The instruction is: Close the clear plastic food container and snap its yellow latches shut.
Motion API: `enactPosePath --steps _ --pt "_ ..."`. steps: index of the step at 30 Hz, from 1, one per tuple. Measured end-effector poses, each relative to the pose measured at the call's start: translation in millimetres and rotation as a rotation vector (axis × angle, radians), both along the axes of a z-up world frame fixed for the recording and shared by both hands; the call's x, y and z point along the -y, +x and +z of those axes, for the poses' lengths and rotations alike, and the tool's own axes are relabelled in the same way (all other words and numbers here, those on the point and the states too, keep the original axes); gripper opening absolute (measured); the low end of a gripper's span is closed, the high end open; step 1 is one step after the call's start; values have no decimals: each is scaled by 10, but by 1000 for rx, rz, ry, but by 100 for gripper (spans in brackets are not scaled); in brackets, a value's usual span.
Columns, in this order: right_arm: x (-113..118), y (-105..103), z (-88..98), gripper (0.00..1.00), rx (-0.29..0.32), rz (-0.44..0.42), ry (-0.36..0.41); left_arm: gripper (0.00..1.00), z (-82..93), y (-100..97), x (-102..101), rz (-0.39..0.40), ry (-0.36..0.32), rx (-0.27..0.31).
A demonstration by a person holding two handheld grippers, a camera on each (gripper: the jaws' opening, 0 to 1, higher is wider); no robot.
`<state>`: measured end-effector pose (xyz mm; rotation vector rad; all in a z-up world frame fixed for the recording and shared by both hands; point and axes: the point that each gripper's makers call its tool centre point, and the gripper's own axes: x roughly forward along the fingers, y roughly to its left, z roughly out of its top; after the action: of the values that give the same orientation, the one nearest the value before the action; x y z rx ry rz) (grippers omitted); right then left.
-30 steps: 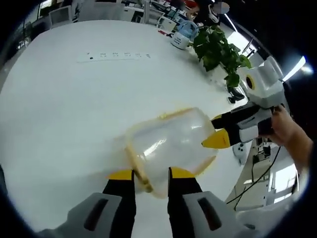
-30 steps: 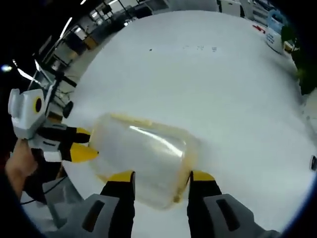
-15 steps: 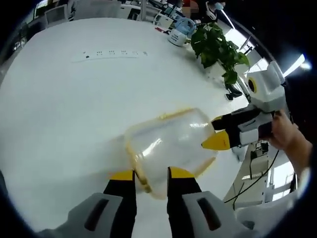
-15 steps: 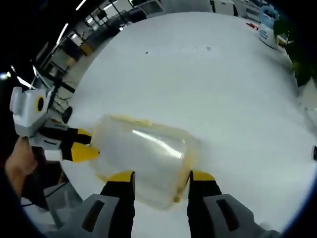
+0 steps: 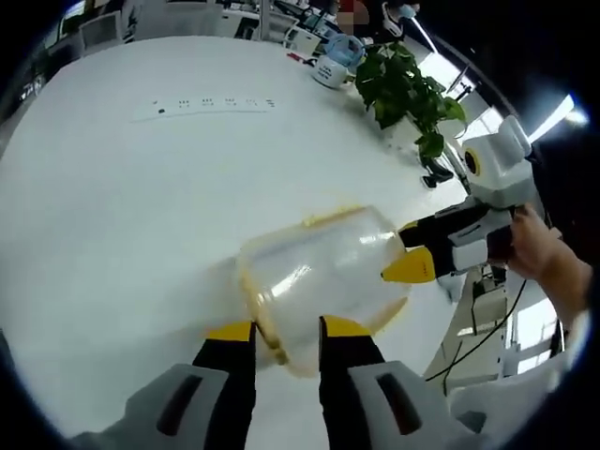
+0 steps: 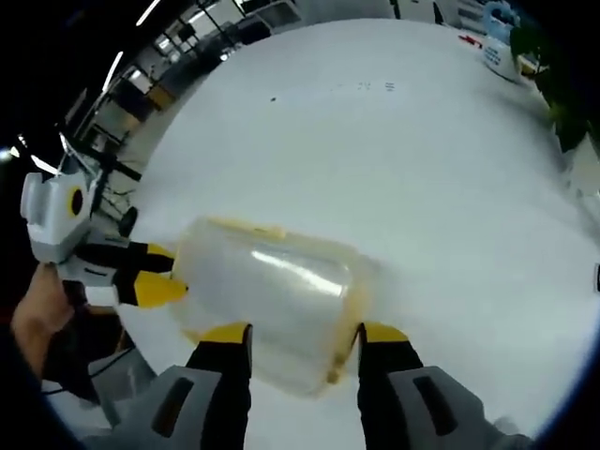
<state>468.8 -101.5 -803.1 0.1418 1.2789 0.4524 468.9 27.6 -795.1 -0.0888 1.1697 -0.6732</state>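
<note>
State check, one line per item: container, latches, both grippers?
clear plastic food container: lying on its side on the white table, held at both ends.
yellow latches: cannot tell whether snapped.
left gripper: shut on the container's yellow-rimmed end.
right gripper: jaws straddle the container's other end, gripping it.

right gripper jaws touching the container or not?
Touching. In the right gripper view the right gripper jaws straddle the clear container, both yellow tips pressed against its walls, with no gap showing.
</note>
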Motion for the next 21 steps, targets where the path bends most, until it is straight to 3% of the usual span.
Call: enactPosePath --steps 11,14,15,21 --pt "-5 -7 18 47 18 53 -2 28 15 18 -2 -26 7 17" --pt "34 -6 47 43 20 62 -21 35 -5 18 -29 -58 29 32" --pt "56 20 66 41 47 89 -40 36 -4 4 -41 -55 29 27" --pt "35 3 97 43 38 107 -32 35 26 -8 -79 -94 46 38"
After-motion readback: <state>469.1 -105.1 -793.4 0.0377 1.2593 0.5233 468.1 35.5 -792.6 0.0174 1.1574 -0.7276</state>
